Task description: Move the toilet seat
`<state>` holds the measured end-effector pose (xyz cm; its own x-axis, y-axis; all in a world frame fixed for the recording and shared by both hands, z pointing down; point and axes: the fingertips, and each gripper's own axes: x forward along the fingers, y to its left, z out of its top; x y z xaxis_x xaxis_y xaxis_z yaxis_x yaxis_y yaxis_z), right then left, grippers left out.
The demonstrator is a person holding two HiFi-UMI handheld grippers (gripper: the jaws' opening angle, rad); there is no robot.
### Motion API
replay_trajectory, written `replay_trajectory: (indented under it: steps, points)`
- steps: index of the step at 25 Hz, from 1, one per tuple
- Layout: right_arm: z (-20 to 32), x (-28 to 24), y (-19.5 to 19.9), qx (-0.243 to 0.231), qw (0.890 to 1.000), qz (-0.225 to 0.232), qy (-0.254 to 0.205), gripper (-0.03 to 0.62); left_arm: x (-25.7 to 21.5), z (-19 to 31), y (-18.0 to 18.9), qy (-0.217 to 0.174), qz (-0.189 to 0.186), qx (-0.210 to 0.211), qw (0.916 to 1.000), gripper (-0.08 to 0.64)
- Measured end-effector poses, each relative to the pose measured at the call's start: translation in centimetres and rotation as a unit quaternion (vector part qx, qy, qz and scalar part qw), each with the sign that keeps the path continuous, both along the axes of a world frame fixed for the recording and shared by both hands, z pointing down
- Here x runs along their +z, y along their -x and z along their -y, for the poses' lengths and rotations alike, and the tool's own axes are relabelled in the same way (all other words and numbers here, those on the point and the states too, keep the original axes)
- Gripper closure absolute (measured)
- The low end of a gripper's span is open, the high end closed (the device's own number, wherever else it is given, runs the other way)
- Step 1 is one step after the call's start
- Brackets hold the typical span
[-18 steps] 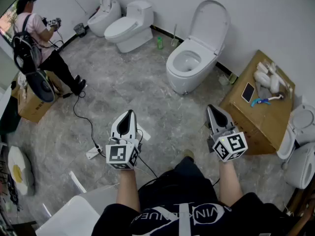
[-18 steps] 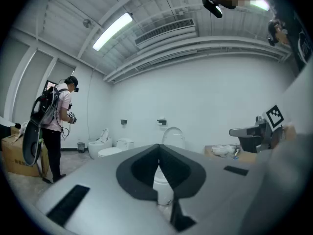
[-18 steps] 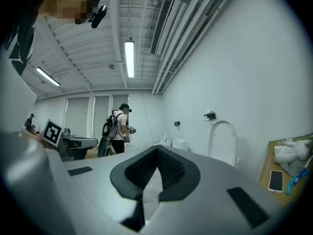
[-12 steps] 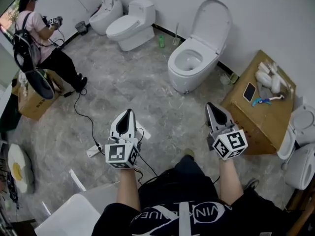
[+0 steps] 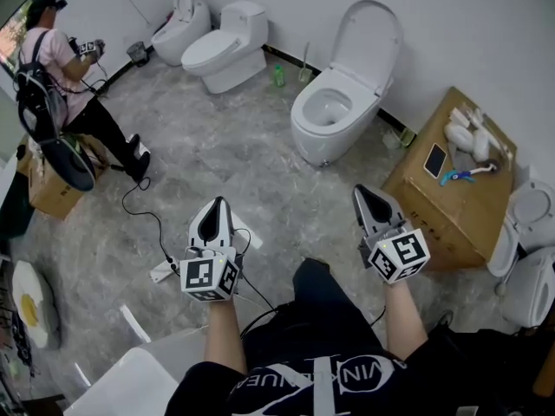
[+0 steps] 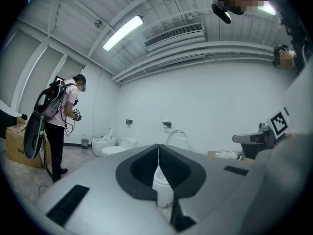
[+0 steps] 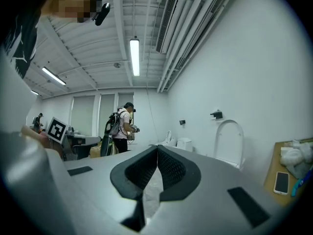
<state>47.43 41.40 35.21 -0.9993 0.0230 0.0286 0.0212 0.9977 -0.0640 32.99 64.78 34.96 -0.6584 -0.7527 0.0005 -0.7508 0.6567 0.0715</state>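
Observation:
A white toilet stands against the far wall in the head view, its bowl open and its seat and lid raised upright against the wall. That raised lid also shows in the right gripper view, and the toilet peeks between the jaws in the left gripper view. My left gripper hovers over the floor well short of the toilet, jaws shut and empty. My right gripper is level with it to the right, also shut with nothing in it.
A cardboard box with a phone and white items sits right of the toilet. Two more toilets stand at the back left. A person with a backpack stands far left. A cable and power strip lie on the floor.
Both grippers have drifted slightly left and down in the head view. The person at far left has shifted stance.

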Motion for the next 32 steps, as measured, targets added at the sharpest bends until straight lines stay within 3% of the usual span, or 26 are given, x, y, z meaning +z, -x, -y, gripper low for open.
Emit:
replay_trajectory:
  steps: [7,10,20,32]
  points:
    - [2.3,0.9,2.3,0.015,0.999,-0.005,0.028,0.494,0.2,2.3,2.4,-0.004,-0.007,0.022,0.9997,0.552]
    - [3.4,1.9,4.4,0.023,0.999,-0.011,0.038,0.479,0.6,3.2,4.6,0.004,-0.013,0.028,0.9995,0.493]
    - [9.2,3.8,13.0,0.039,0.997,-0.028,0.061,0.472,1.9,9.8,14.3,0.026,-0.03,0.048,0.998,0.491]
    - [17.9,5.1,20.9,0.075,0.993,-0.041,0.077,0.465,1.6,21.5,24.2,0.039,-0.026,0.111,0.9928,0.485]
